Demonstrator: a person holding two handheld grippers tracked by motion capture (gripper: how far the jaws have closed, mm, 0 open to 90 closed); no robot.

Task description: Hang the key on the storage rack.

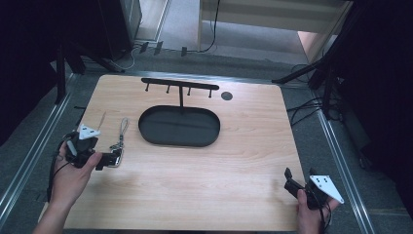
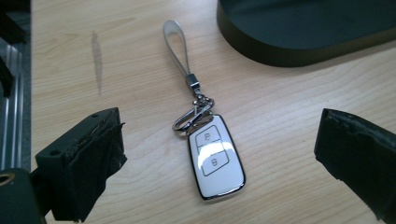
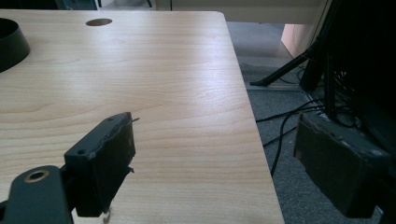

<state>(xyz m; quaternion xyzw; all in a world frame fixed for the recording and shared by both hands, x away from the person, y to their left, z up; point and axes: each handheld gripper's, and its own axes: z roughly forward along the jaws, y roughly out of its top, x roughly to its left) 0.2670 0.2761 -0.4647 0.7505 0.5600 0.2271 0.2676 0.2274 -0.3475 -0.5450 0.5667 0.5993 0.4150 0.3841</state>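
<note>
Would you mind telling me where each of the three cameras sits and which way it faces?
High view: above the person's side, looking forward and down on the table; both hands show, with the left gripper and right gripper.
Left gripper view: rides the left gripper, facing down at the key fob between its open jaws.
Right gripper view: rides the right gripper, looking across the table's right edge to the floor.
Shared: the black tray appears in all three.

No words or numbers can be read; the white key fob [image 2: 215,161] carries two padlock signs, seemingly unlock at 12 o'clock, lock below.
</note>
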